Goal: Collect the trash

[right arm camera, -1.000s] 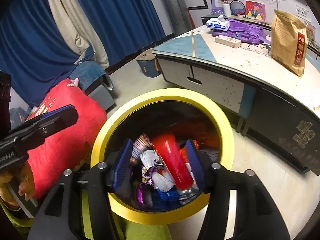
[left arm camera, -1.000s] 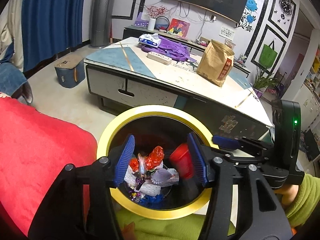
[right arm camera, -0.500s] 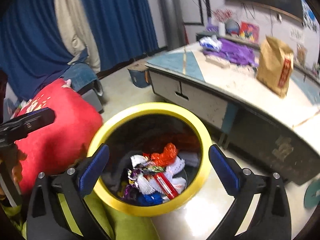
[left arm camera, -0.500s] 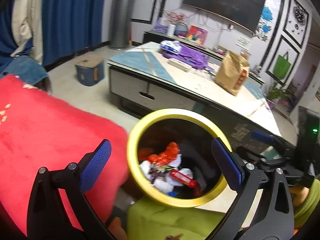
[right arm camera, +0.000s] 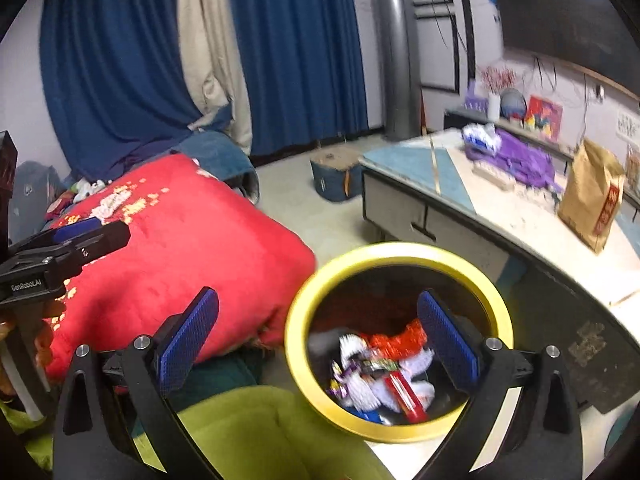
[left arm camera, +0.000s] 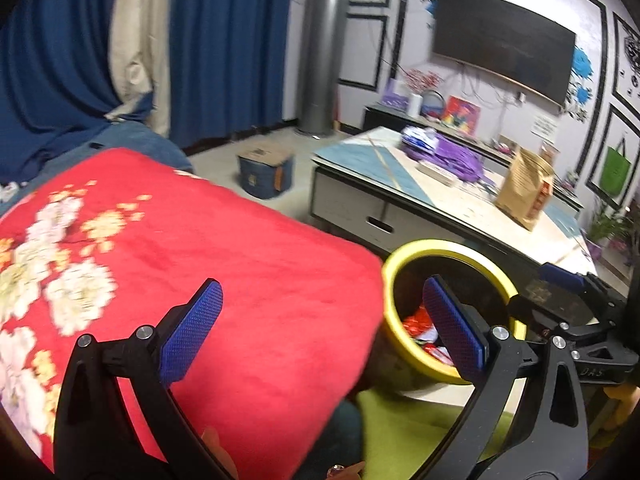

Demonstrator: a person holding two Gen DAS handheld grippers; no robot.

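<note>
The black bin with a yellow rim (right arm camera: 400, 250) stands on the floor and holds a pile of trash (right arm camera: 376, 372): white, purple and orange wrappers and a red packet (right arm camera: 406, 396). My right gripper (right arm camera: 318, 340) hangs open above the bin's left rim with nothing between its blue pads. In the left wrist view my left gripper (left arm camera: 322, 328) is open and empty over the red cushion (left arm camera: 200, 248). There the bin (left arm camera: 448, 245) sits behind its right finger (left arm camera: 452, 328). A finger (left arm camera: 560, 276) of the right gripper shows at the right edge.
A low table (right arm camera: 452, 176) with a brown paper bag (right arm camera: 592, 196) and a purple bag (right arm camera: 524, 162) stands behind the bin. A small blue box (right arm camera: 336, 176) sits on the floor by blue curtains (right arm camera: 300, 40). Green cloth (right arm camera: 248, 432) fills the bottom. A hand (right arm camera: 42, 344) holds the left gripper.
Both grippers' jaws spread wide and drew back and up from the bin. The red pieces that were between them now lie in the bin. Both views swung left toward the cushion.
</note>
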